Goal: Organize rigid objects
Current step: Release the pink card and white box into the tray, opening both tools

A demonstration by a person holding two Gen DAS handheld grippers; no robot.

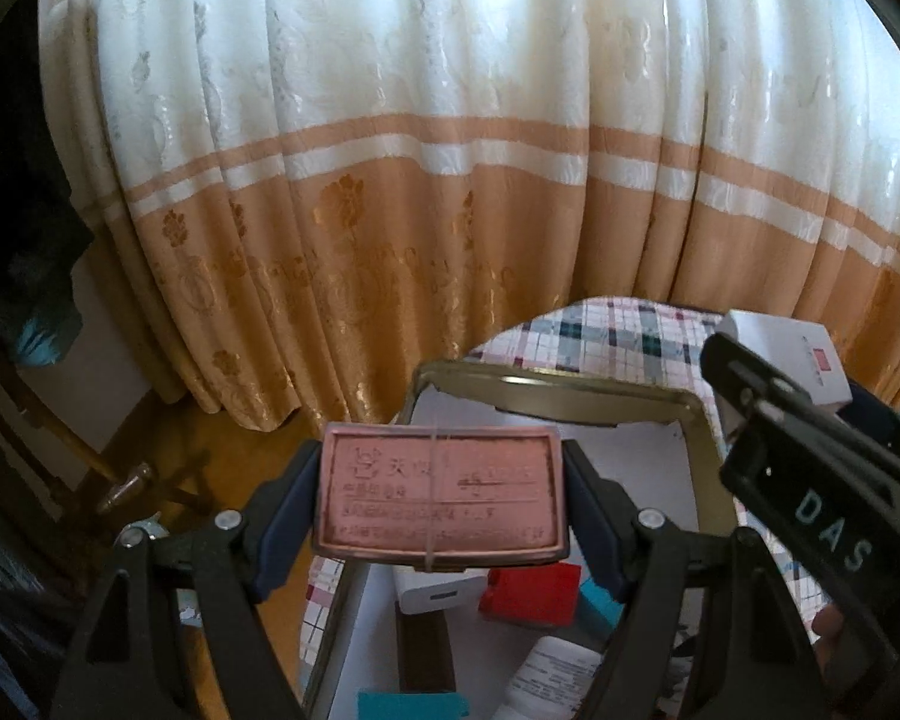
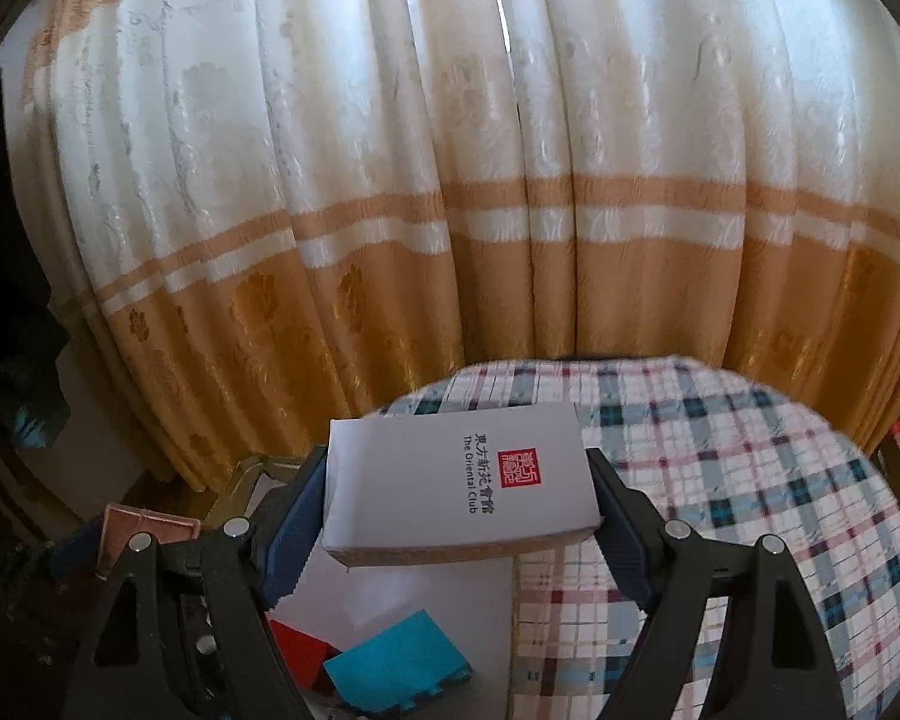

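Above the tray (image 1: pixel 699 432), left tool (image 1: pixel 441 498) clamping a pink tin (image 1: pixel 438 492) (lid up), right tool (image 2: pixel 459 492) gripping a white box (image 2: pixel 450 480).

Left gripper (image 1: pixel 441 501) jaws clamp a pink tin (image 1: pixel 440 495) by its two short ends, lid facing the camera, held above a metal tray (image 1: pixel 699 420) on the plaid desk (image 1: pixel 606 330). In the tray lie a red block (image 1: pixel 537 591), teal pieces (image 1: pixel 411 705) and a white box (image 1: pixel 441 594). At right, the right gripper (image 1: pixel 810 480) carries a white carton (image 1: pixel 792 360); curtain (image 1: pixel 450 180) behind.
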